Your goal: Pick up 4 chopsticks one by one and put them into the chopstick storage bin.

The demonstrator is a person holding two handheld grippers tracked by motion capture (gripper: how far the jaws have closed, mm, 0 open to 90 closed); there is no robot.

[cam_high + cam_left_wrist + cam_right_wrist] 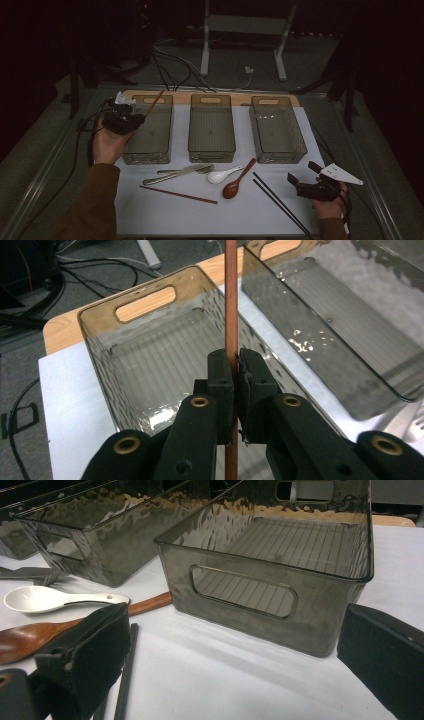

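Left tool [235, 385] clenching brown chopstick [231, 300] (seemingly upright) over left bin [150, 131], right tool [306, 180] released, resting low

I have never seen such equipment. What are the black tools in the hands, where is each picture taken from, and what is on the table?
A person holds a black two-jaw gripper in each hand. One camera looks down from above; another rides on each gripper.

The left gripper is shut on a thin brown wooden chopstick over the leftmost of three smoky clear plastic bins. The right gripper is open, holding nothing.

On the white table lie another brown chopstick, a steel knife and fork, a white ceramic spoon, a brown wooden spoon and black chopsticks.
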